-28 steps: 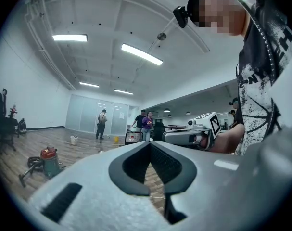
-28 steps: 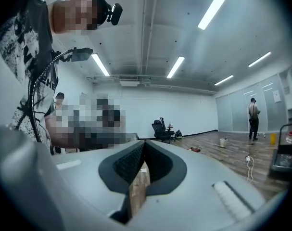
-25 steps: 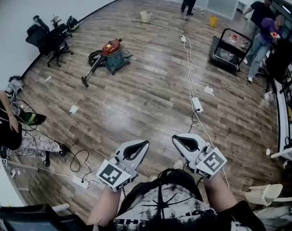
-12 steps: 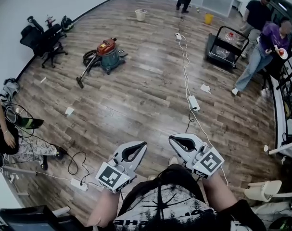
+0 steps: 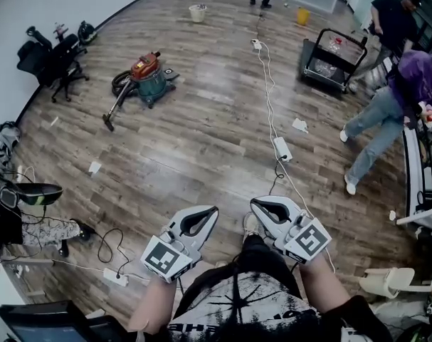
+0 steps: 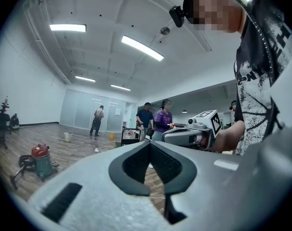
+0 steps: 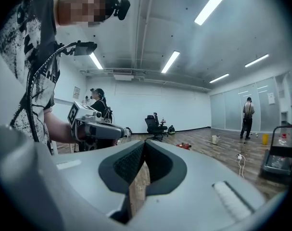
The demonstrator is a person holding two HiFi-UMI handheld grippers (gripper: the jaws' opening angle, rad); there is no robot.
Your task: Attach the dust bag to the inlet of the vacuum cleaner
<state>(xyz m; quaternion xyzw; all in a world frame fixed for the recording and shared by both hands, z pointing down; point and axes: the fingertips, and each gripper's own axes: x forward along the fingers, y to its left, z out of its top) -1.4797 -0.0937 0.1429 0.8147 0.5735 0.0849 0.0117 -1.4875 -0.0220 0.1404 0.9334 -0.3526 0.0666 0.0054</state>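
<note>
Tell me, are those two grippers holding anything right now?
Nothing. The left gripper and the right gripper are both shut, with nothing between their jaws.

In view are one vacuum cleaner [image 5: 146,73], one office chair [image 5: 48,59], one cart [image 5: 309,57], one white bucket [image 5: 197,13] and one yellow bucket [image 5: 302,15]. Three people [image 5: 404,95] stand, and the claws number two: left claw [image 5: 213,211], right claw [image 5: 255,204].

Vac [image 5: 148,77] on floor [image 5: 201,155], far off.
</note>
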